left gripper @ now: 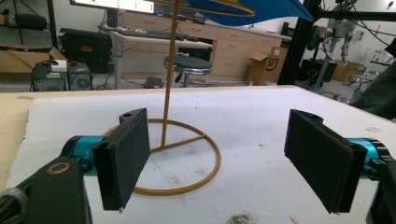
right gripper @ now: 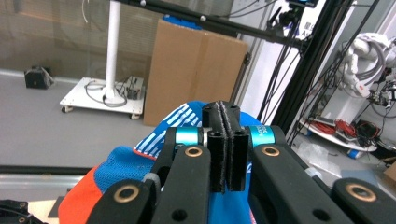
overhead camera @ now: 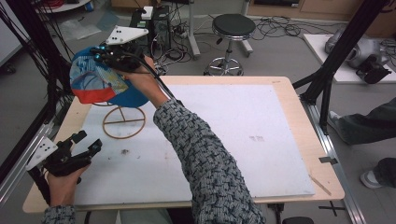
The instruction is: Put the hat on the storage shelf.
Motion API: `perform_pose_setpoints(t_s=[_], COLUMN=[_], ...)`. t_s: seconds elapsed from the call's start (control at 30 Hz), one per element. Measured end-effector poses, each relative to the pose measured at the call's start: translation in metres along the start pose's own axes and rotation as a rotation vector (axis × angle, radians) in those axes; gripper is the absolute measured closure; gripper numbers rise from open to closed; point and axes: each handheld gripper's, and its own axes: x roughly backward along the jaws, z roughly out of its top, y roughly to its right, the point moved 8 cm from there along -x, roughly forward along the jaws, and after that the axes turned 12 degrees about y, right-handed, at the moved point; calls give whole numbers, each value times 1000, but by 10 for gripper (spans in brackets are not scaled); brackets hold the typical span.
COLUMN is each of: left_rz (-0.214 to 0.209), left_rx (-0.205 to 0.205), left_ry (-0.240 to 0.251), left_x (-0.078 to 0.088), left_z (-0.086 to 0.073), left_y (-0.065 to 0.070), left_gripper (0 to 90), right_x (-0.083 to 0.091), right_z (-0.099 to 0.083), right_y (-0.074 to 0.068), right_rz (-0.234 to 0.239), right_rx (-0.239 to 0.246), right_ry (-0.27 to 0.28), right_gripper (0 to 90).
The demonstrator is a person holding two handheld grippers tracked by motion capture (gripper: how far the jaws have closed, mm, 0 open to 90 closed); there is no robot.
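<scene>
Two grippers at work over white foam board (overhead camera: 243, 140) on pale wooden table (overhead camera: 299, 93). Right gripper (overhead camera: 108, 55) raised at far-left corner, jaws pressed flat together, seemingly pinching a thin fold of blue mesh cap with striped panel and orange brim (overhead camera: 93, 81); fabric between pads not clearly visible. Cap draped atop thin gold wire stand with ring base (overhead camera: 123, 122), well above board. Left gripper (overhead camera: 86, 142) low at near-left edge, jaws wide apart, nothing between, aimed at stand's ring base (left gripper: 187, 158).
</scene>
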Motion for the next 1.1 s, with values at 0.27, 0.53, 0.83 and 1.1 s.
perform_pose_setpoints(t_s=[0.27,0.53,0.83,1.1], left_rz=[-3,-6,-8,-6], left_rx=[-1,1,1,3], left_ry=[3,3,-2,3], left_x=[0,-1,-1,0], left_z=[1,0,0,0], left_y=[1,2,2,1], left_gripper=[225,225,225,225], right_x=[-10,-17,-21,-25], right_z=[-6,-14,-18,-22], right_y=[-4,-8,-14,-19], right_rz=[13,21,44,58], right_rx=[18,43,25,58], right_ry=[-41,-106,-133,-174], right_gripper=[900,900,900,899])
